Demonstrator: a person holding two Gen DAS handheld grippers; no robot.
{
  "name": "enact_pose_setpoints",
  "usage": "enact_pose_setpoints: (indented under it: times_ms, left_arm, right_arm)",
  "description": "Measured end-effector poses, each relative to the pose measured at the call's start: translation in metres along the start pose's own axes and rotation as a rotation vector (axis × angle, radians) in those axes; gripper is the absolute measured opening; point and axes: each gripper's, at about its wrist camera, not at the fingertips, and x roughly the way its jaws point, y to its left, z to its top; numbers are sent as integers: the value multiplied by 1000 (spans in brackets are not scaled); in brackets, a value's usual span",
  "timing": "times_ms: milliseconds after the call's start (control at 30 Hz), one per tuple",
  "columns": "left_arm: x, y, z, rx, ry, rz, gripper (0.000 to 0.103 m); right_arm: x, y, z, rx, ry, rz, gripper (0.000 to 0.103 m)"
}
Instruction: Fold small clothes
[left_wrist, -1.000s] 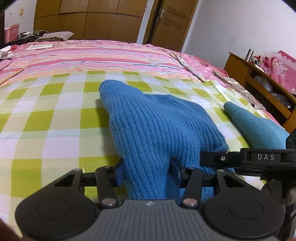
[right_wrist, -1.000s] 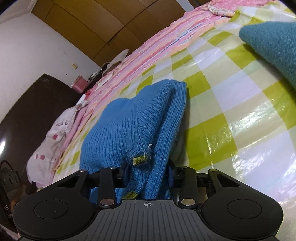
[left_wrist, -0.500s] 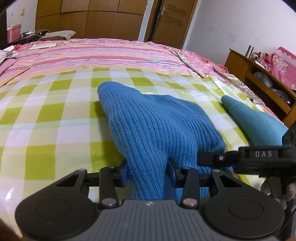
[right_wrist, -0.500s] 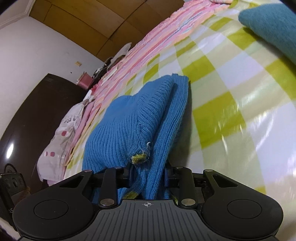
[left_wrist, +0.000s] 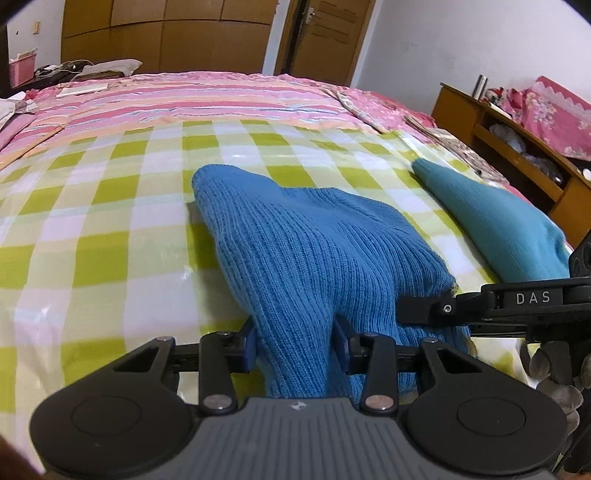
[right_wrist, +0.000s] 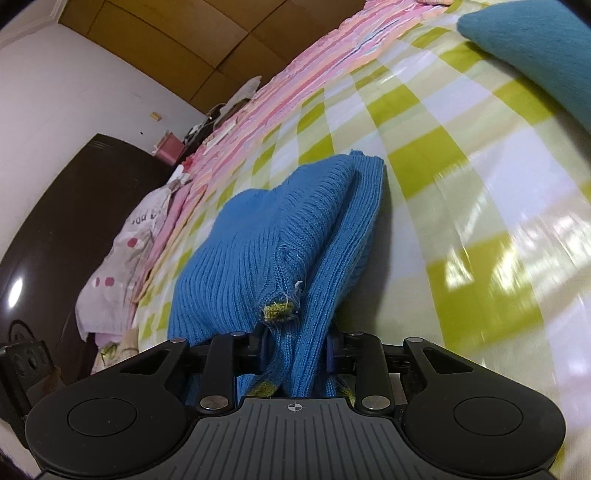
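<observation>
A blue ribbed knit sweater (left_wrist: 303, 240) lies folded double on the green-and-white checked cloth (left_wrist: 110, 221), its near edge lifted. My left gripper (left_wrist: 295, 343) is shut on that edge at the left corner. In the left wrist view, one of the right gripper's fingers (left_wrist: 421, 308) presses the knit beside it. In the right wrist view my right gripper (right_wrist: 295, 343) has the sweater (right_wrist: 258, 240) bunched between its jaws, which are closing on it. A frayed yellow-green hem tip shows just above them.
A teal knit garment (left_wrist: 491, 221) lies to the right on the cloth, also in the right wrist view (right_wrist: 528, 44). A pink striped quilt (left_wrist: 184, 99) covers the far bed. A wooden shelf unit (left_wrist: 517, 147) stands at the right. A gloved hand (left_wrist: 554, 369) holds the right gripper.
Both grippers have drawn back across the bed with the sweater's near edge, dragging it along. The right jaws have narrowed on the knit.
</observation>
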Motion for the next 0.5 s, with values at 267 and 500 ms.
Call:
enact_pose_setpoints:
  times_ms: [267, 500]
  left_arm:
    - [-21, -11, -33, 7, 22, -33, 44]
    - [-29, -15, -45, 21, 16, -25, 45]
  right_arm:
    - [-32, 13, -46, -31, -26, -79, 27]
    - [-41, 18, -70, -68, -49, -145, 27]
